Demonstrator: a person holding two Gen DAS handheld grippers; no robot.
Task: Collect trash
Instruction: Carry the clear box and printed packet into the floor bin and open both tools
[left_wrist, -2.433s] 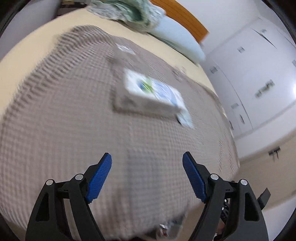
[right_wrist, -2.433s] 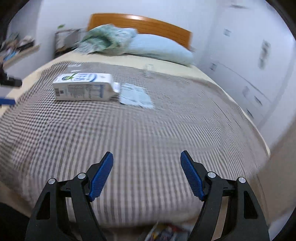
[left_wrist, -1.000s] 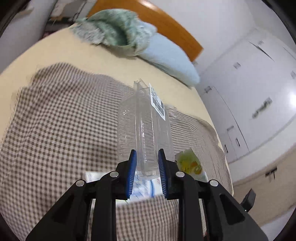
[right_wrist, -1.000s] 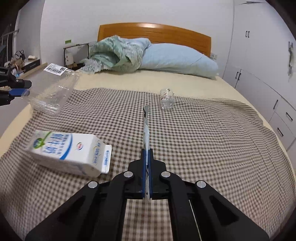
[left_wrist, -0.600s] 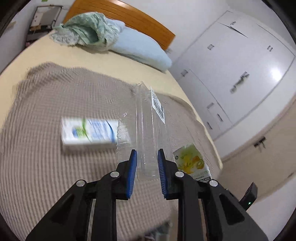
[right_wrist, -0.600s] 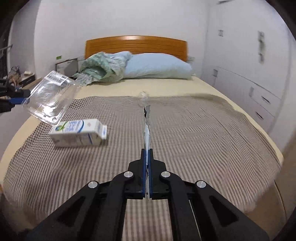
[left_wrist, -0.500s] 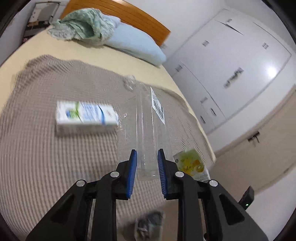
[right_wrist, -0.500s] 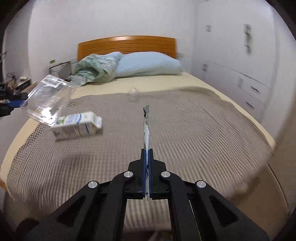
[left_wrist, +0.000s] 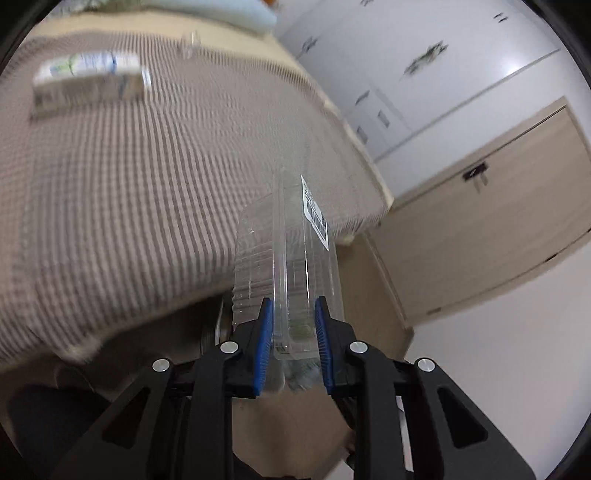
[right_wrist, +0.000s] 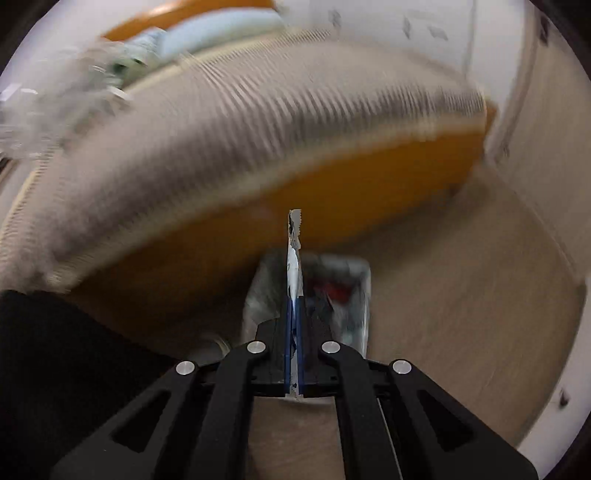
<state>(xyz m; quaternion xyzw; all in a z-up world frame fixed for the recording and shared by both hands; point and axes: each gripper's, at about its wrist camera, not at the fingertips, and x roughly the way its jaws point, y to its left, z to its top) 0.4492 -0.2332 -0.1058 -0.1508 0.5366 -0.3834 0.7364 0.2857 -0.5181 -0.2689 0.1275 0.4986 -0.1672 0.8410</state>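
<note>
My left gripper (left_wrist: 292, 314) is shut on a clear plastic clamshell box (left_wrist: 291, 258) with a barcode label, held edge-up past the foot of the bed. My right gripper (right_wrist: 294, 306) is shut on a flat torn wrapper (right_wrist: 293, 251), held edge-on above a trash bin (right_wrist: 354, 295) on the floor that holds some rubbish. A milk carton (left_wrist: 88, 79) and a small glass jar (left_wrist: 186, 46) lie on the checked bedspread (left_wrist: 129, 166). The clamshell box also shows blurred at the left of the right wrist view (right_wrist: 44, 110).
The bed's orange wooden frame (right_wrist: 295, 199) stands just behind the bin. White wardrobe doors (left_wrist: 406, 66) and a beige door (left_wrist: 498, 221) line the right side. The floor (right_wrist: 461, 295) is light wood. A dark shape (right_wrist: 74, 350) fills the lower left.
Both grippers have swung down and away from the bed top toward the floor at its foot, each still holding its item. The bin has come into the right wrist view.
</note>
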